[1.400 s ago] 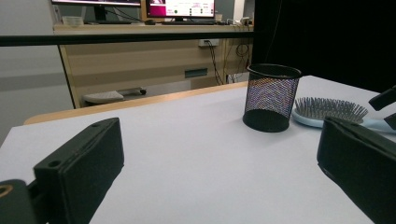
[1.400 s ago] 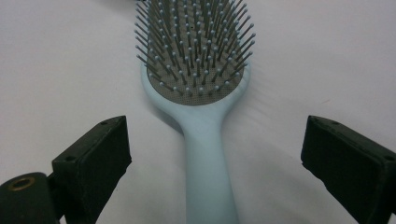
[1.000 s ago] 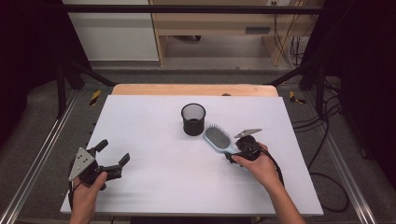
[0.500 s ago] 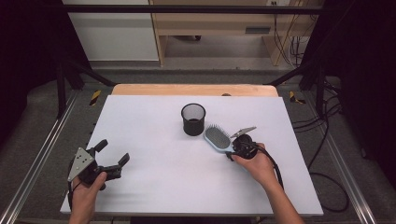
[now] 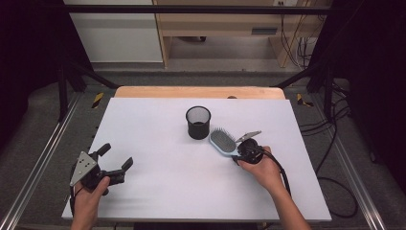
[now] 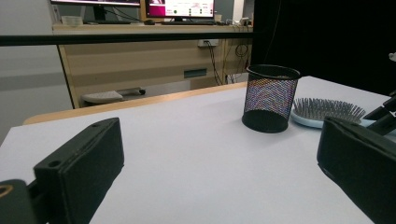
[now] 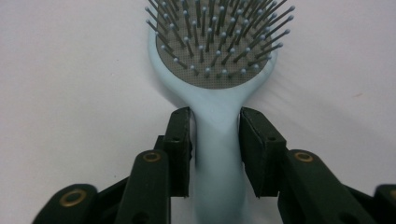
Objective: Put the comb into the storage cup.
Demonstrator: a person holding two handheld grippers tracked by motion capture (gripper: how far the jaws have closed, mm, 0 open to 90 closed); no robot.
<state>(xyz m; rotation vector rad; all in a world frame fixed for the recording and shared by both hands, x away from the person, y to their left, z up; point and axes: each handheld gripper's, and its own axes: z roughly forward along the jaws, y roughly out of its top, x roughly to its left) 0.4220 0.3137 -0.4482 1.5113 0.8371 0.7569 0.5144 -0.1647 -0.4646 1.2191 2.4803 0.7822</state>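
Note:
A light blue hairbrush (image 5: pixel 222 141) lies bristles up on the white table (image 5: pixel 143 120), just right of a black mesh cup (image 5: pixel 198 122). My right gripper (image 5: pixel 238 154) has just been closing on the brush handle. In the right gripper view (image 7: pixel 215 140) both pads sit against the sides of the handle, below the bristled head of the hairbrush (image 7: pixel 219 46). My left gripper (image 5: pixel 116 155) rests near the table's front left corner, open with nothing in it. In its own view the left gripper (image 6: pixel 219 158) looks across the table at the cup (image 6: pixel 271 98) and the hairbrush (image 6: pixel 327 109).
A wooden strip (image 5: pixel 198 92) runs along the table's far edge, with a wooden bench (image 5: pixel 225 24) beyond it. Metal rails (image 5: pixel 38 163) flank the table. Cables (image 5: pixel 335 143) lie on the floor to the right.
The right gripper's jaws have narrowed around the brush handle. Both hands and the brush have stayed in place.

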